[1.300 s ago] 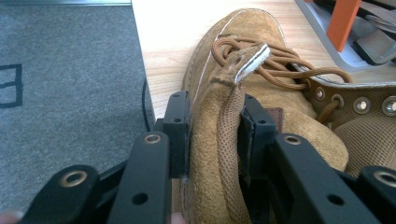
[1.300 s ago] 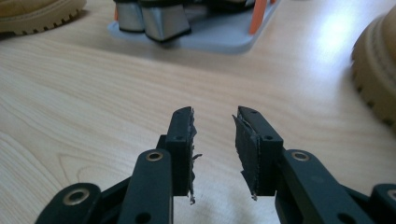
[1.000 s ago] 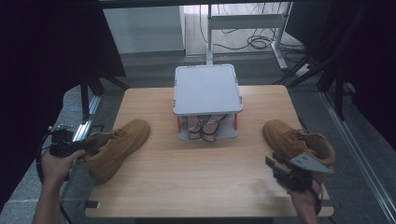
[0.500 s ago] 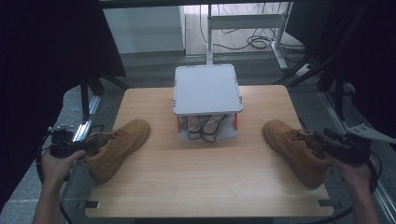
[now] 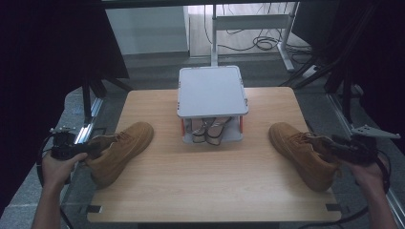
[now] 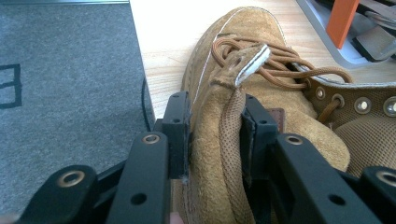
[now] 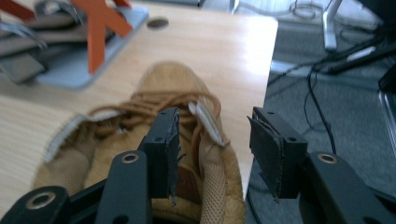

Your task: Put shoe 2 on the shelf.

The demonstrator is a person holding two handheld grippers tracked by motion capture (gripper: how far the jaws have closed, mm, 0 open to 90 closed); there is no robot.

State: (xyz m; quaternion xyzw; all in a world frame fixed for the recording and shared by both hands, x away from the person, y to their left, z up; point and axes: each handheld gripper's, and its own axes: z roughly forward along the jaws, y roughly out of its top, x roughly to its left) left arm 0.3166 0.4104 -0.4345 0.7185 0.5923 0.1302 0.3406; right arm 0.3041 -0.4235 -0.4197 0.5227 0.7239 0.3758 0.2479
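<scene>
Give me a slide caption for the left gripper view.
Left tool grips the tan boot's collar at the table edge.

I see a light wooden worktop (image 5: 210, 186) on grey carpet floor (image 5: 153, 59), dark curtains (image 5: 43, 62) either side, cables (image 5: 260, 43) beyond.

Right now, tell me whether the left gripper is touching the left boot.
Touching. In the left gripper view the left gripper has both pads against the collar of the left boot; its jaws have just been opening.

Left gripper (image 5: 71, 150) at left boot (image 5: 119, 151); right gripper (image 5: 351, 149) at right boot (image 5: 301, 153).
</scene>
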